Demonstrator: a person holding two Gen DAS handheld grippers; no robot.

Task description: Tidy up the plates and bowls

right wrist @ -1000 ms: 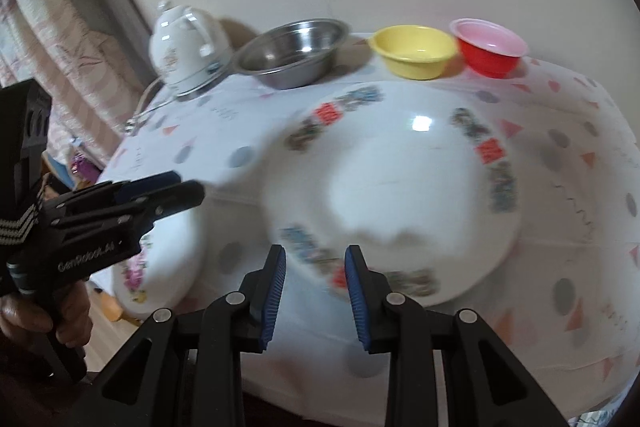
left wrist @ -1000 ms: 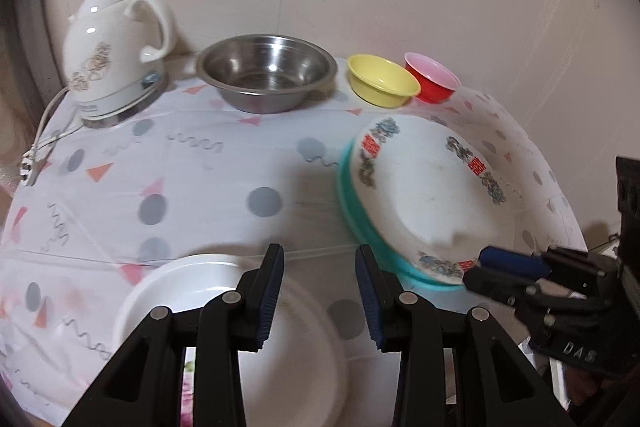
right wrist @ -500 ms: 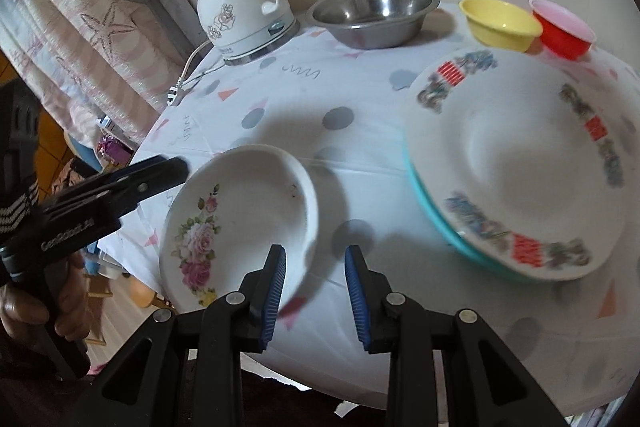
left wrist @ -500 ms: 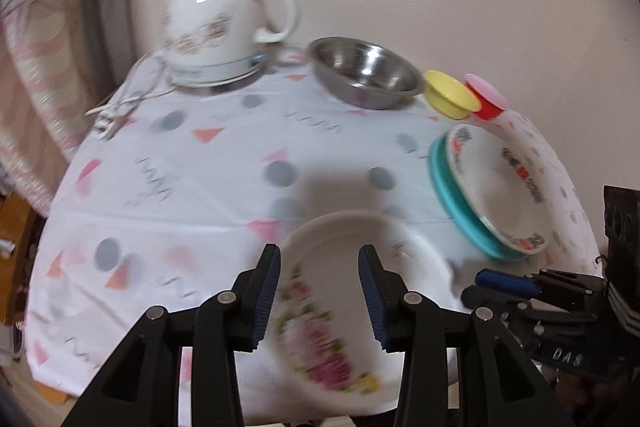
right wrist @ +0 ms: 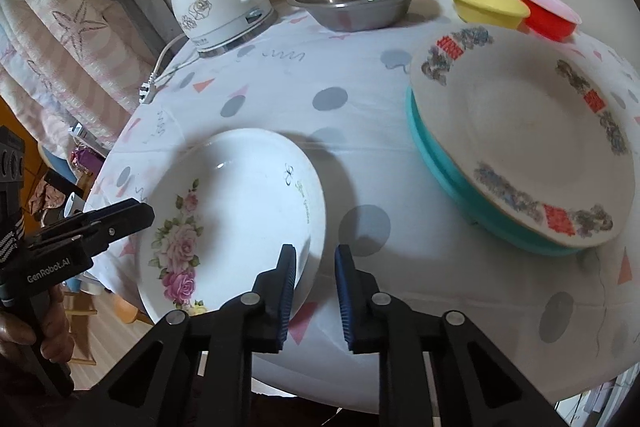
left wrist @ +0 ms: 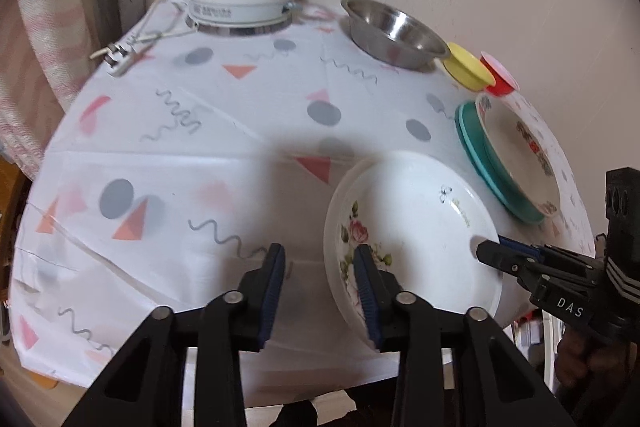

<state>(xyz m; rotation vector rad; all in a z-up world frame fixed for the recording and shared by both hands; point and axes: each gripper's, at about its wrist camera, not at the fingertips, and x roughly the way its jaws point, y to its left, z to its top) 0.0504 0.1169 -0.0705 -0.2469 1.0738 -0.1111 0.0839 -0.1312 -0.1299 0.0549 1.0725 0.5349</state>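
White rose plate point(right wrist: 232, 211) lies at the counter's point(right wrist: 360, 99) near edge; right claw point(right wrist: 314, 275) gapes across its rim, left claw point(left wrist: 320, 279) apart alongside; pinch squarely, lift onto patterned plate point(right wrist: 524, 131)

"DAS" and "GenRobot.AI" on hand-held grippers point(left wrist: 570, 307) point(right wrist: 48, 273)

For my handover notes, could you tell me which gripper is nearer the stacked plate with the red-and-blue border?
Right. The right gripper is at the table's front edge beside that plate; the left gripper lies beyond the rose plate.
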